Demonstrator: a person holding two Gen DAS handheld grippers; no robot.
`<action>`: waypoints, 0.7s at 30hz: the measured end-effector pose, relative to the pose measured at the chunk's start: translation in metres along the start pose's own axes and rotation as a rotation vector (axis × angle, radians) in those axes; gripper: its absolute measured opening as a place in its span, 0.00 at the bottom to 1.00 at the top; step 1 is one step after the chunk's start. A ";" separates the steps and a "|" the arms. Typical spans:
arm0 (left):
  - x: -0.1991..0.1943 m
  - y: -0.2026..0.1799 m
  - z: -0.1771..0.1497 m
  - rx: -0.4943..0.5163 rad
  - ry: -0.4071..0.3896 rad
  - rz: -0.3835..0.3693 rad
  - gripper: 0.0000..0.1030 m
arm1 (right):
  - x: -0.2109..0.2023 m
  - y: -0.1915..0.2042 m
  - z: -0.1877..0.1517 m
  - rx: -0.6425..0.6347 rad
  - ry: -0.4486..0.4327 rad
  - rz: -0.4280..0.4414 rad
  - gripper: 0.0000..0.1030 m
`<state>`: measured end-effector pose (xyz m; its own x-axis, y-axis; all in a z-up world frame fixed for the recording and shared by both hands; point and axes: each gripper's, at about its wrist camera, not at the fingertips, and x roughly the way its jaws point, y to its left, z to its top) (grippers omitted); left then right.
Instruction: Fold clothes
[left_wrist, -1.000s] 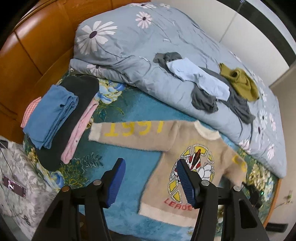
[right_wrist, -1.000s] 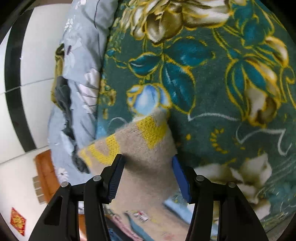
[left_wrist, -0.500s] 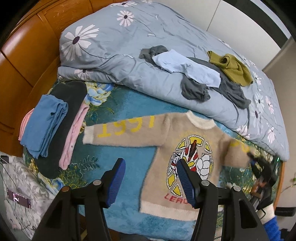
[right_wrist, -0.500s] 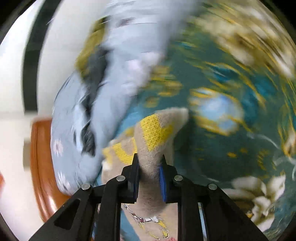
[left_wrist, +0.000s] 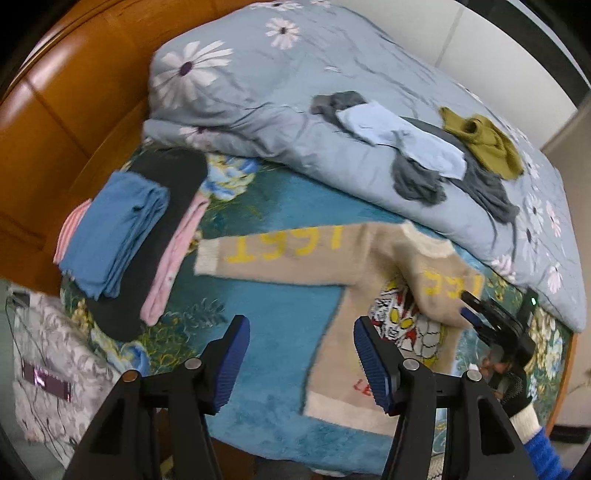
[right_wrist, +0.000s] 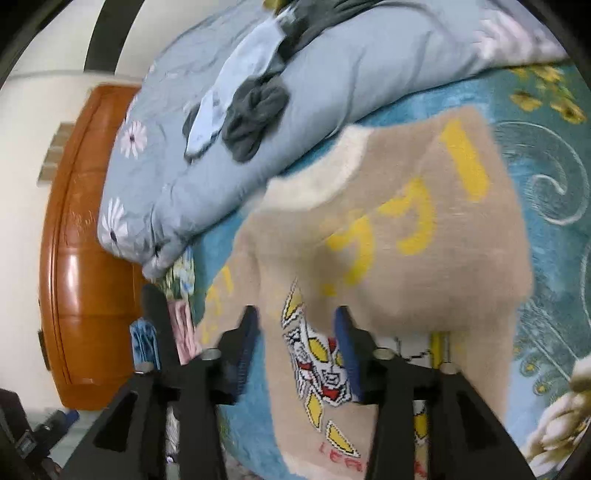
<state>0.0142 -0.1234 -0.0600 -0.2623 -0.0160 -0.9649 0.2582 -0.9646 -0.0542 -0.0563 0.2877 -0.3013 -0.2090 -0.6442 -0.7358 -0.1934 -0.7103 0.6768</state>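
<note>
Since a moment ago the right-hand sleeve of the sweater (left_wrist: 373, 317) has been carried inward and now lies folded across the chest, its yellow numbers facing up over the printed figure. The right gripper (right_wrist: 295, 347), which was pinching that sleeve half a second back, now has its jaws spread, with nothing between them; it hangs just above the sweater's front. From the left wrist view that gripper shows at the folded sleeve's end, held by a gloved hand (left_wrist: 517, 387) with a blue cuff.

The left gripper (left_wrist: 301, 354) has its jaws wide apart and empty, hovering over the near edge of the bed (left_wrist: 258, 332), above the teal blanket beside the sweater's hem. The other sleeve lies stretched out flat toward the headboard (left_wrist: 66, 110).

The sweater rests flat on the blanket, collar toward a rolled blue flowered duvet (left_wrist: 295, 81). On the duvet lie a grey garment (left_wrist: 421, 181), a pale blue one (left_wrist: 399, 136) and an olive one (left_wrist: 484, 140). Near the headboard sits a stack of folded clothes (left_wrist: 125, 229), blue on top, black and pink beneath.
</note>
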 end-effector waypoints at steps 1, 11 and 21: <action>0.003 0.007 -0.002 -0.020 0.007 0.003 0.62 | -0.005 -0.006 0.002 0.021 -0.022 -0.012 0.53; 0.021 0.025 -0.017 -0.050 0.069 0.012 0.62 | 0.071 0.063 -0.024 -0.438 0.214 -0.147 0.54; 0.022 0.065 -0.033 -0.148 0.090 0.056 0.62 | 0.155 0.096 -0.056 -0.822 0.334 -0.469 0.54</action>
<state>0.0559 -0.1780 -0.0934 -0.1616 -0.0385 -0.9861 0.4055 -0.9136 -0.0308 -0.0533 0.1036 -0.3515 0.0225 -0.2058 -0.9783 0.5616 -0.8070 0.1827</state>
